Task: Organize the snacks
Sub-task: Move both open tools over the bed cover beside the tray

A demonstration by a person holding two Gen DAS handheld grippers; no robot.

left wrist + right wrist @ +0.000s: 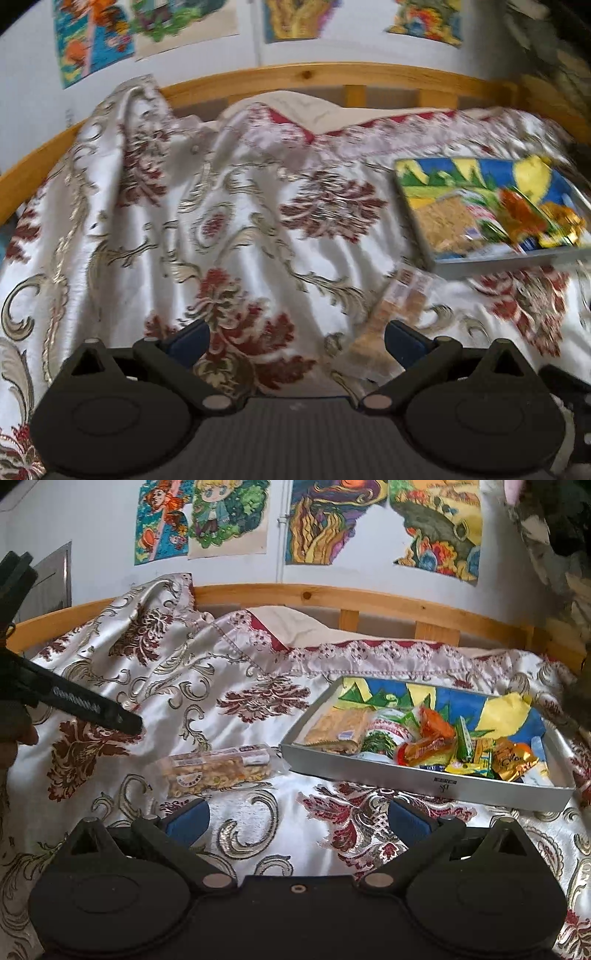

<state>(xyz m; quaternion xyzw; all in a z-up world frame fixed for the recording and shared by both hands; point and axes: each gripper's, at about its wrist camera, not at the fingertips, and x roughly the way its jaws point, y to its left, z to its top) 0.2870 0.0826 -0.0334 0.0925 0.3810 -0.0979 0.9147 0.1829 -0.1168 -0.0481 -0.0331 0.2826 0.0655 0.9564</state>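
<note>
Both grippers, left (297, 341) and right (297, 819), are spread wide, grasping nothing. A nut bar (218, 768) lies on the bedspread (236, 672), just left of the snack-filled tray (424, 775).

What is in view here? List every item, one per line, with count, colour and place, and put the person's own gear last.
nut bar: one, clear wrapper over brown nuts, lying on the bedspread left of the tray, outside it.
tray: one, grey walls, colourful picture base, on the bedspread at right.
snacks in the tray: a pile, count unclear; orange, green, yellow, gold and tan wrappers.
bedspread: one, white satin with dark red and gold flowers, covering the bed.
pillow: one, cream, at the headboard.
headboard: one, light wood.
drawings: about four, multicoloured, on the wall.
left hand-held gripper: black with blue pads, open, near the nut bar.
right hand-held gripper: same colours, open, empty.
</note>
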